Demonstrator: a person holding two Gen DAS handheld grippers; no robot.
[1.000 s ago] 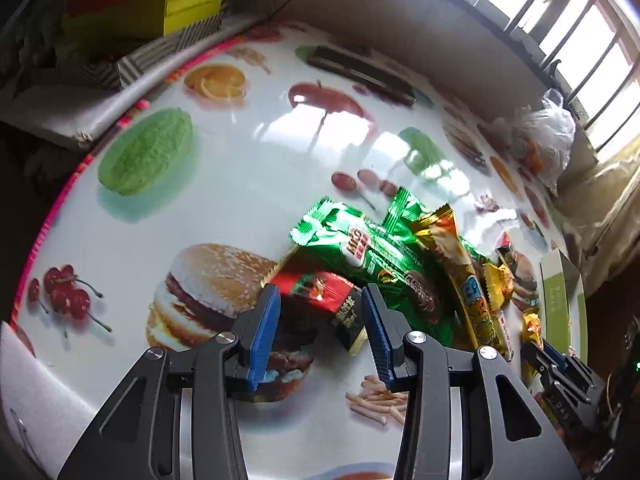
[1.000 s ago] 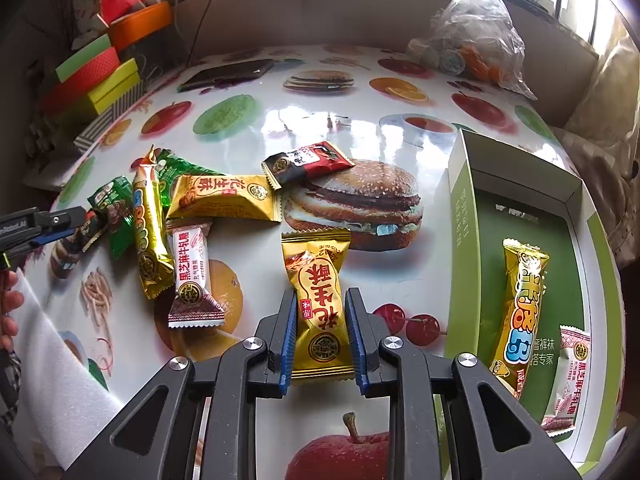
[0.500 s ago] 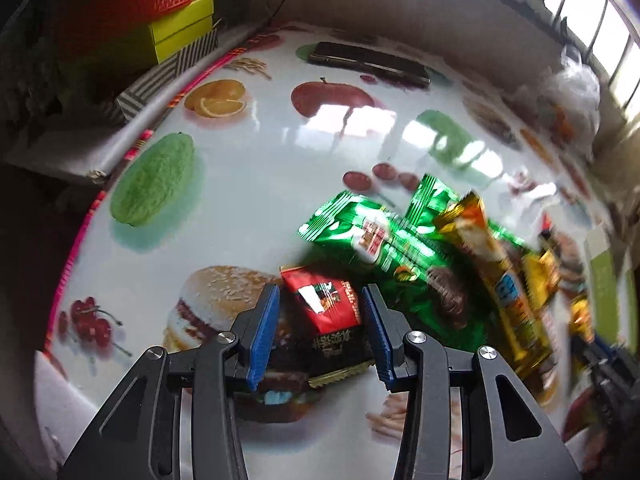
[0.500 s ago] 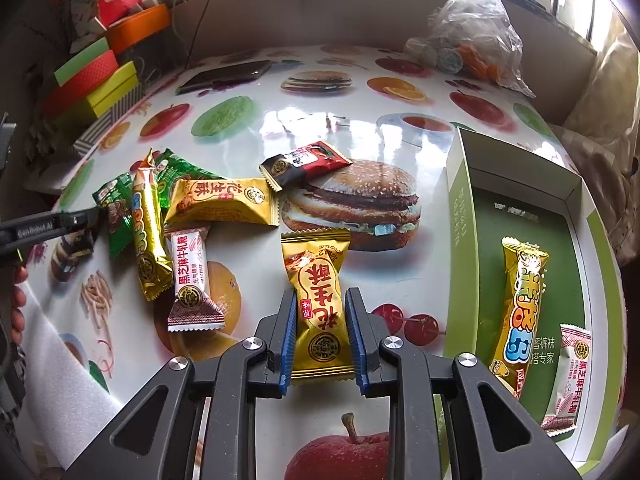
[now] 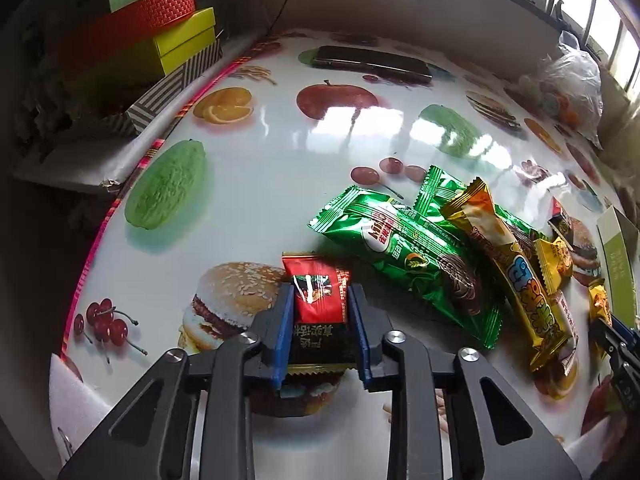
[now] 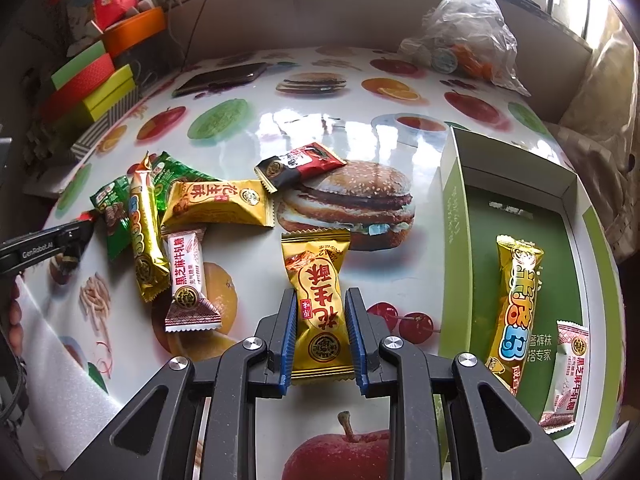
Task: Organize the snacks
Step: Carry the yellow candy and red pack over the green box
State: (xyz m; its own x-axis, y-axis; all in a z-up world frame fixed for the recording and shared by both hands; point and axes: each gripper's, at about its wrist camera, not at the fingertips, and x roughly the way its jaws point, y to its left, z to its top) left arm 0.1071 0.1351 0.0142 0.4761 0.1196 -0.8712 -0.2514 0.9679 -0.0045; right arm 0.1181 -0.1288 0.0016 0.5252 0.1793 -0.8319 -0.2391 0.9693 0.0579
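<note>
Both grippers clamped: left gripper (image 5: 319, 312) just closed on red-black snack (image 5: 318, 300), right gripper (image 6: 322, 336) on yellow snack (image 6: 318, 300)

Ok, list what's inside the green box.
The green box holds a long gold snack bar and a white-and-pink candy packet beside it. Its near end is hidden behind the right tool's arm.

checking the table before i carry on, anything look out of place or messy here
Nothing is spilled or torn. The odd item is a dark phone lying at the far side of the table among the snack things. The loose snacks form an untidy overlapping heap, while the green box holds only two packets.
</note>
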